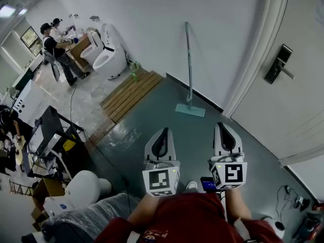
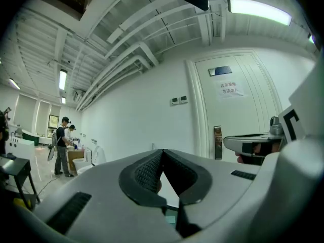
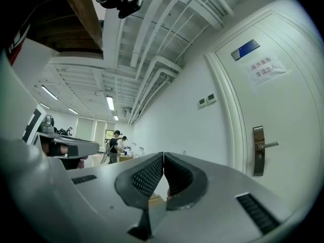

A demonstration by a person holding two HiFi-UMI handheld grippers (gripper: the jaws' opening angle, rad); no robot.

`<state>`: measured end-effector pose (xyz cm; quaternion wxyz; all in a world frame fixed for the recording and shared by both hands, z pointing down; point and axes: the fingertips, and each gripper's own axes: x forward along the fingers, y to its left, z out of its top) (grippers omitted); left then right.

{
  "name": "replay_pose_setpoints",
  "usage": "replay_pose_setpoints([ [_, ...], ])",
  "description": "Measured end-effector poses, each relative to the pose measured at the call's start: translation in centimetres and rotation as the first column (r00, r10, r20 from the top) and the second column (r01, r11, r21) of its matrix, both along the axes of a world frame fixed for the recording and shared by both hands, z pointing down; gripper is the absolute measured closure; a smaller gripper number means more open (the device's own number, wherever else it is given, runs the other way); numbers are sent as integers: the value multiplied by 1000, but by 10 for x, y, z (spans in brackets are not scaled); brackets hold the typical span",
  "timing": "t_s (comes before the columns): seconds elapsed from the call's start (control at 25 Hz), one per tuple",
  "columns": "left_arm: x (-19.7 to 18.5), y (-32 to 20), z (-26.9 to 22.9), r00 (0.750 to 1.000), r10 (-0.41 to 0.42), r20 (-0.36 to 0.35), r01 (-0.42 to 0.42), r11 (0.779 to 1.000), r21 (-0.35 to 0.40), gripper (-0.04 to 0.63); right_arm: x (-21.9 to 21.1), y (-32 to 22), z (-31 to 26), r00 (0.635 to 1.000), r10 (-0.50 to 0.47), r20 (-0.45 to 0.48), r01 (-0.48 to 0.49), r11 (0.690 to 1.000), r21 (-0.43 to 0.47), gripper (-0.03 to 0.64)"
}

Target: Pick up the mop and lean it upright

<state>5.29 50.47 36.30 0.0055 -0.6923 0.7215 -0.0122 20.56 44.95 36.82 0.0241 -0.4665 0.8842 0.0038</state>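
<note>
The mop [image 1: 189, 70] stands upright against the white wall, its pale green flat head [image 1: 190, 110] resting on the dark floor. My left gripper [image 1: 163, 134] and right gripper [image 1: 225, 129] are held side by side well short of it, above the floor, both shut with nothing between their pads. In the left gripper view the black pads [image 2: 152, 168] meet at the tips; the right gripper [image 2: 253, 145] shows at the side. In the right gripper view the pads [image 3: 152, 175] also touch. The mop is hidden in both gripper views.
A white door with a metal handle [image 1: 279, 66] is at the right. White toilets [image 1: 109, 54] and wooden slats [image 1: 132, 92] lie at the back left, where two people [image 1: 56, 47] stand. A black equipment stand [image 1: 50, 130], cables and boxes crowd the left.
</note>
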Motion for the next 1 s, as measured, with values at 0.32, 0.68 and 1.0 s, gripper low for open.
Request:
replay_pose_setpoints([
  [0.32,30,-18,0,1000,-14,20,14,1000,4,580,31,-18,7,1000,-7,9,7,1000,-8,598],
  [0.68,16,-57,5,1000,-4,9,3,1000,20,580,11,-53,18,1000,-10,3,10,1000,-13,598],
  [1.0,-31,-120,5,1000,25,3,-25,999,23,580,-36,-113,17,1000,17,-23,-18,1000,-13,598],
])
